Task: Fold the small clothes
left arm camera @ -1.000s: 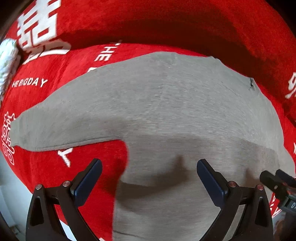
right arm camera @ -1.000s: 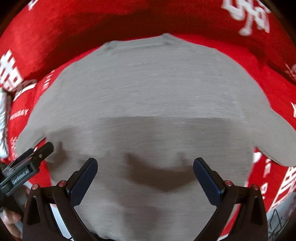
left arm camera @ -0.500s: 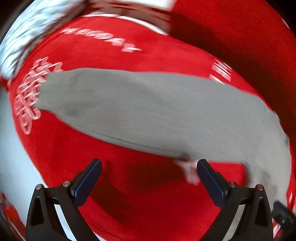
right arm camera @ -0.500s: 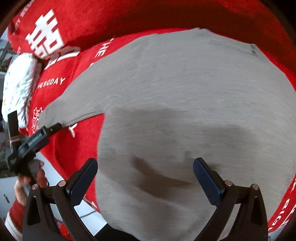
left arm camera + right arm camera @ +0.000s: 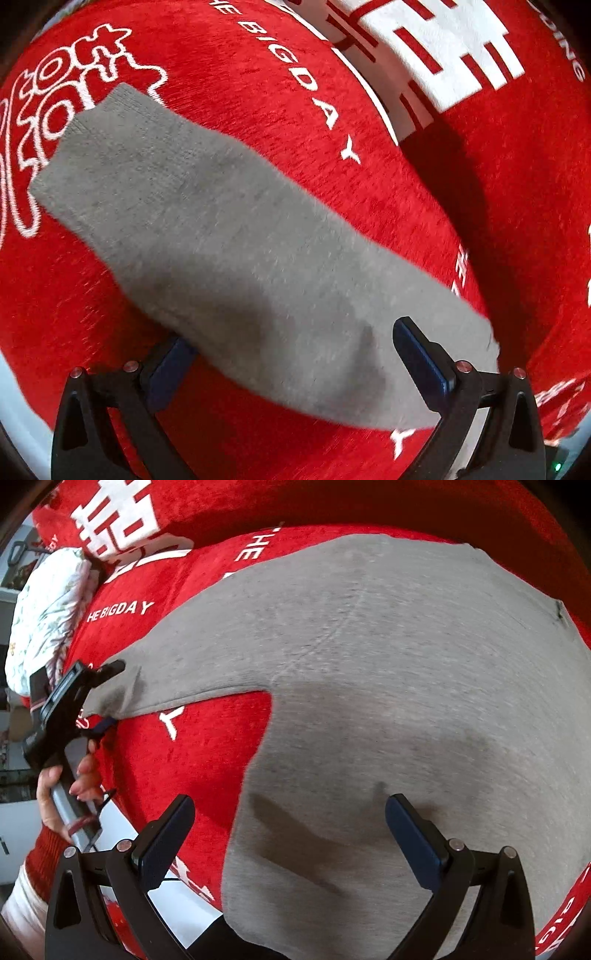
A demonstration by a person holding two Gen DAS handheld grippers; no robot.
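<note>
Across the whole scene spreads a plush red cover with white lettering (image 5: 207, 760), and on it lies a large grey knit garment (image 5: 406, 686), flat, its body filling the middle and right of the right wrist view. One long grey sleeve (image 5: 229, 236) reaches out to the left over the red cloth, its ribbed cuff lying on a white printed motif in the left wrist view. At the far left edge sits a pale flower-patterned cushion (image 5: 44, 620), beside the cover.

The left gripper (image 5: 291, 354) has the sleeve between its blue-padded fingers: the cloth runs over one finger and under the other, lifted slightly there. Its jaws stand wide apart, not pinching. In the right wrist view that same gripper sits at the sleeve's end, held by a hand (image 5: 62, 794) with a red knit cuff.

The right gripper (image 5: 288, 830) hovers over the garment's lower body near the left side edge, jaws wide, holding nothing.
</note>
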